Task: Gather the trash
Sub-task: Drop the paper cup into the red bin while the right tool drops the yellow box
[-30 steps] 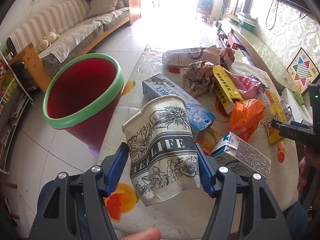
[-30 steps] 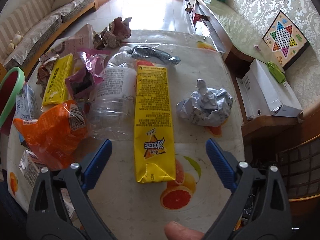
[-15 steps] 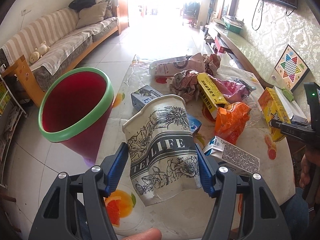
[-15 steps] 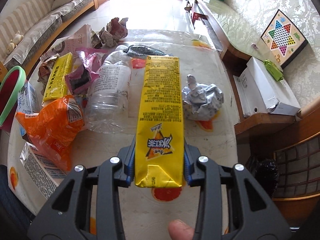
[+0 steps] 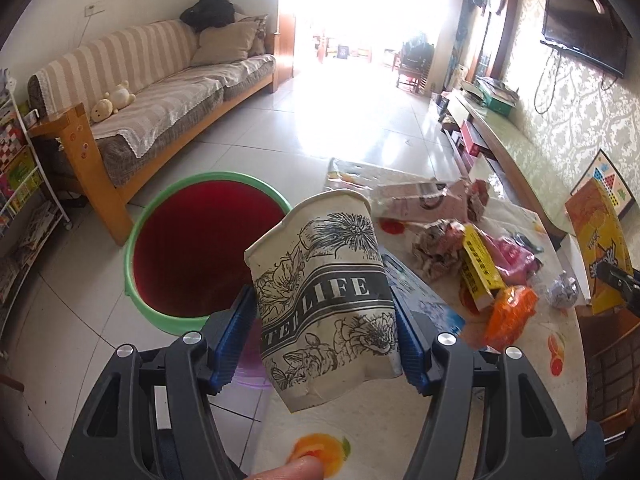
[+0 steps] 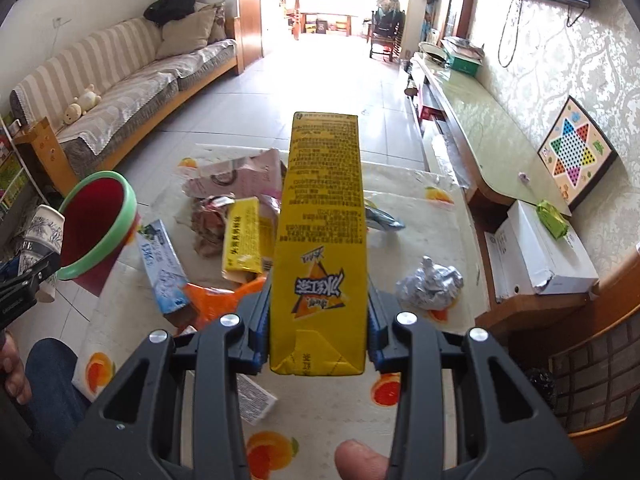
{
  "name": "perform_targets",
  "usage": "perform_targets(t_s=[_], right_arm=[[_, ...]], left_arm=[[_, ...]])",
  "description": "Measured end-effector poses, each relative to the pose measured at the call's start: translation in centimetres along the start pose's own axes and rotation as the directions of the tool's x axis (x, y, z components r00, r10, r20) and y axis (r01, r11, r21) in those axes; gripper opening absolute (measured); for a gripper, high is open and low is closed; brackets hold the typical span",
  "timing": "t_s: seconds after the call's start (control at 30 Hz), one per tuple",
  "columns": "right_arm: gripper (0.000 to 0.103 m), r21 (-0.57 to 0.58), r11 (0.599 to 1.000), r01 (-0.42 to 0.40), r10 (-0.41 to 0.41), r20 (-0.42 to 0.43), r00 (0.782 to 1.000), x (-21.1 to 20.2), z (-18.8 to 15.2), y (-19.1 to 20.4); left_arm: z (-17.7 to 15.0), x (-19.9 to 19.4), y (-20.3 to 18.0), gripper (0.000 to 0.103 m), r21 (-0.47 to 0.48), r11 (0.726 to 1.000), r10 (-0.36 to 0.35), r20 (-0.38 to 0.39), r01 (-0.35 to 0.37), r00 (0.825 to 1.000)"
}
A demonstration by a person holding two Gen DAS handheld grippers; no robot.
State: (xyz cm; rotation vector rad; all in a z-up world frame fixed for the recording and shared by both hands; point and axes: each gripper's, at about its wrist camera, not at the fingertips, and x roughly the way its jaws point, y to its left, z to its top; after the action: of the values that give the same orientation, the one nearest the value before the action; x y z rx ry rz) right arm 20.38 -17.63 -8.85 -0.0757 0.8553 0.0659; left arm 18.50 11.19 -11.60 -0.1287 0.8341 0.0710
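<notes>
My left gripper (image 5: 324, 340) is shut on a crumpled white paper cup (image 5: 324, 292) with black flower print, held in the air beside the table's left edge, right of a red bin with a green rim (image 5: 200, 248) on the floor. My right gripper (image 6: 318, 328) is shut on a long yellow drink carton (image 6: 320, 232), lifted above the table. That carton also shows at the right of the left wrist view (image 5: 600, 248). The bin (image 6: 96, 224) and the cup (image 6: 42, 232) show at the left of the right wrist view.
On the fruit-print tablecloth (image 6: 400, 412) lie a blue-white carton (image 6: 162, 268), a yellow box (image 6: 242, 240), an orange wrapper (image 6: 216, 300), a pink bag (image 6: 236, 180) and a foil ball (image 6: 430, 284). A sofa (image 5: 152, 108) stands left, a low cabinet (image 6: 480, 136) right.
Both grippers have risen. The left one carried the cup up and left towards the bin. The right one closed on the yellow carton and lifted it off the table.
</notes>
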Motion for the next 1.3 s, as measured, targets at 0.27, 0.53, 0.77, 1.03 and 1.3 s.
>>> perform_targets(t_s=[0.27, 0.53, 0.77, 1.03, 1.3], right_arm=[[0.036, -0.074, 0.991, -0.108, 0.108, 0.006, 0.994, 1.8, 2.6, 8.3], [0.036, -0.163, 0.965, -0.204, 0.207, 0.0, 0.978, 4.0, 5.2, 16.3], [0.036, -0.189, 0.95, -0.249, 0.246, -0.036, 0.969, 6.1, 6.1, 20.4], [0.036, -0.244, 0.913, -0.325, 0.318, -0.072, 0.945, 8.4, 6.3, 25.9], [0.037, -0.258, 0.887, -0.383, 0.357, -0.144, 0.923, 12.4, 6.5, 31.5]], left_arm=[[4.2, 3.7, 6.6, 0.062, -0.027, 0.997, 0.074, 0.001, -0.074, 0.997], [4.3, 10.7, 11.0, 0.062, -0.049, 0.996, 0.069, -0.099, -0.074, 0.993], [3.2, 12.8, 13.1, 0.09, -0.098, 0.994, 0.045, -0.127, -0.058, 0.991], [2.0, 9.5, 16.5, 0.095, -0.163, 0.979, 0.116, -0.038, -0.121, 0.992], [0.4, 5.3, 20.4, 0.095, -0.25, 0.953, 0.18, 0.013, -0.171, 0.984]])
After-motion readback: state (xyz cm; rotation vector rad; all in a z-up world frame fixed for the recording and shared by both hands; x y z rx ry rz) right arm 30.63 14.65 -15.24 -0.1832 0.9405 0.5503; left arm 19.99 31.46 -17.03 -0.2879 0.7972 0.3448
